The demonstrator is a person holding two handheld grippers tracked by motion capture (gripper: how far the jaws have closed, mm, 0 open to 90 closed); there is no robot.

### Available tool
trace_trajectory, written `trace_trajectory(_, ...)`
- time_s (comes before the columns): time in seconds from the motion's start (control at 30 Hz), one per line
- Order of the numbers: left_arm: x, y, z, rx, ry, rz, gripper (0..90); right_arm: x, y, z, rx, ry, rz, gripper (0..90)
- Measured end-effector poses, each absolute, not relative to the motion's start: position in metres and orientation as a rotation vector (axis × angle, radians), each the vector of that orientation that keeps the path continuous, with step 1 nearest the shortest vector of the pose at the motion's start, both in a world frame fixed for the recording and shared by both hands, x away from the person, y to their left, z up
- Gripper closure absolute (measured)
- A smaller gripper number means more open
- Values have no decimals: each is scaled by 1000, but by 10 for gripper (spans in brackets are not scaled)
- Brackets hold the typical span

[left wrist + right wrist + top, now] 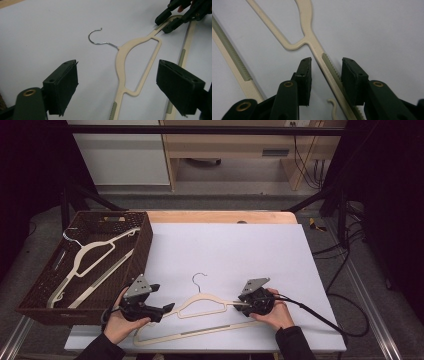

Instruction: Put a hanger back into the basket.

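A cream hanger (200, 301) with a wire hook (199, 279) lies flat on the white sheet near the front edge. My right gripper (239, 302) is down at the hanger's right shoulder. In the right gripper view that ribbed arm (329, 72) runs between the jaws of the right gripper (325, 67), close to the right pad with a gap at the left one. My left gripper (161, 298) stands wide open just over the left shoulder. In the left gripper view the hanger (122, 60) lies between and beyond its jaws (117, 82), untouched, and the right gripper (167, 21) shows at the top right.
A dark wicker basket (142, 250) at the left holds another cream hanger (95, 260). The white sheet (225, 245) covers most of the table. The right gripper's cable (320, 317) trails off to the right front.
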State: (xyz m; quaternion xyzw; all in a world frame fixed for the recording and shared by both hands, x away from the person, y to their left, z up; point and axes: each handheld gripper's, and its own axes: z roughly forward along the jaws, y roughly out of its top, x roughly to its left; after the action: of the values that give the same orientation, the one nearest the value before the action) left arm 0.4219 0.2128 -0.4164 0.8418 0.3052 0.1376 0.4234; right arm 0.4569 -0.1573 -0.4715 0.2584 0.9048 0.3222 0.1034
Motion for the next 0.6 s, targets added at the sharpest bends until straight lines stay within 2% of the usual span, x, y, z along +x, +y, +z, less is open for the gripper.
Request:
trace_trajectory(0.13, 424, 209, -421, 2133, 761, 331, 188, 456, -156, -470, 752, 2714, 959, 758)
trace_trajectory(0.3, 424, 208, -423, 2152, 753, 324, 190, 452, -155, -467, 699, 2766, 925, 781)
trace_trajectory(0.47, 425, 208, -425, 2157, 757, 320, 191, 449, -156, -466, 709, 2830, 940, 788)
trace_trajectory(0.6, 425, 207, -427, 2168, 753, 315, 191, 448, -154, -467, 716, 2827, 959, 716)
